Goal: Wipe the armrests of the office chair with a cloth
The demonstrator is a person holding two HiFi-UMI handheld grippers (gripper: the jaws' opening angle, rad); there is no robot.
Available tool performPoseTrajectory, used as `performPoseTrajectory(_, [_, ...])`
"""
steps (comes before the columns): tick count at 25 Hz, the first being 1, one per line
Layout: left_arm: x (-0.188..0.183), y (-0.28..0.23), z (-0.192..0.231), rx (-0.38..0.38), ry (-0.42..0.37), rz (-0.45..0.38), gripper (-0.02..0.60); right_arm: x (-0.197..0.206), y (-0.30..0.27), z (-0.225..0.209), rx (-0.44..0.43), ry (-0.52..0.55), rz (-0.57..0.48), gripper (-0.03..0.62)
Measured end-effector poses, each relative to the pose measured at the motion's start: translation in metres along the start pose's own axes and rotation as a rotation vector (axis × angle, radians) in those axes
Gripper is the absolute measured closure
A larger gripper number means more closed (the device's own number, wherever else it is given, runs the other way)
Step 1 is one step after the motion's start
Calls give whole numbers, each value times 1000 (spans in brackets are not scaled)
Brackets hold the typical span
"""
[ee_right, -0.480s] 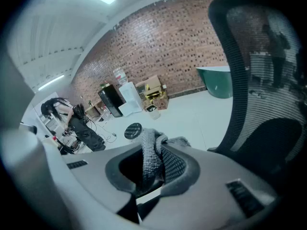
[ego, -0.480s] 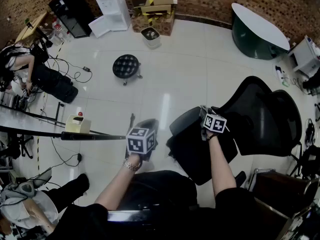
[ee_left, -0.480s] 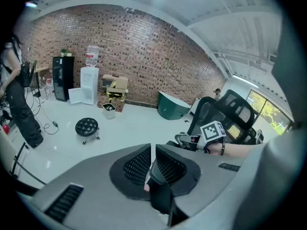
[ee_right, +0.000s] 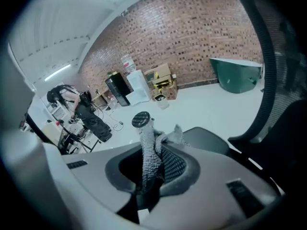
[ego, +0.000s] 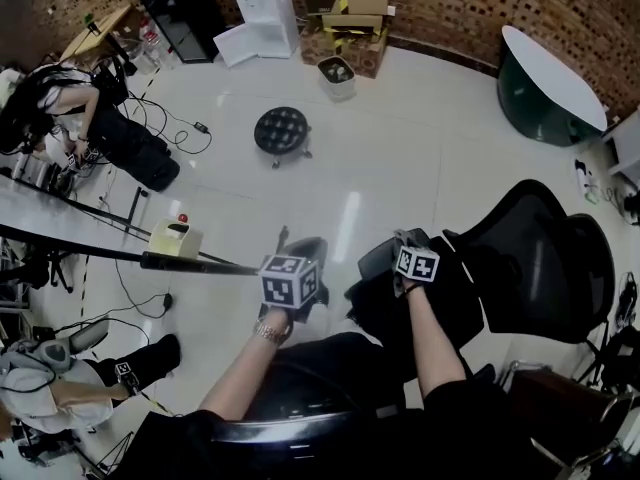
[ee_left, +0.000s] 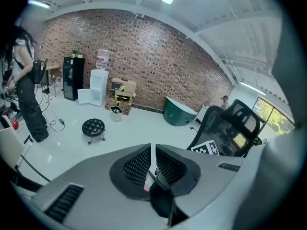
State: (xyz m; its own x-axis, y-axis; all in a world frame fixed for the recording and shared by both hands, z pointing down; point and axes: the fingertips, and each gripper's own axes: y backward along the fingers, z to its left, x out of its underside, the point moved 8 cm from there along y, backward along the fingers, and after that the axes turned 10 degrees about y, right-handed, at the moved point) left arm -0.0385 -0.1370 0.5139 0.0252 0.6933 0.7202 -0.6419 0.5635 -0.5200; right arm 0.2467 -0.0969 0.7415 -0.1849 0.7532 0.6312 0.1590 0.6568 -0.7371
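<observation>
Grey knit noted in the cloth (ee_right: 147, 143), pinched between the closed jaws of the right tool (ee_right: 160, 159) with a loose tail ahead. Advise lowering onto the armrest (ego: 378, 256) just beyond, pressing the tail flat and drawing along the pad's whole length, edges included; judged not yet in firm contact. Keep the left tool (ee_left: 152, 164), jaws drawn together on nothing, clear of the stroke or steadying the office chair (ego: 520, 258). Stands on the white floor (ego: 400, 138), well off its far brick-wall edge; black mesh back, dark padded armrest, soiling not discernible.
</observation>
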Motion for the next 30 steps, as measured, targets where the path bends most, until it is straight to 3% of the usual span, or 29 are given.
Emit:
performPoseTrajectory(10, [1,-13,-6,6,23,10,545,47,5,90,-350,104,81,531])
performPoseTrajectory(15, [-9,-13,-10,30,16,12,545,51,20,119,-410,240,90,530])
performPoseTrajectory(19, [-10,-6,-6,43,17,3,545,22,33,78,-333,220,-35,531])
performPoseTrajectory(26, [-11,-1,9,15,14,-3,545,-36,23,-68,30,118,-61,531])
performPoseTrajectory(30, [-15,2,10,5,16,-7,545,-28,12,-78,33,51,7,531])
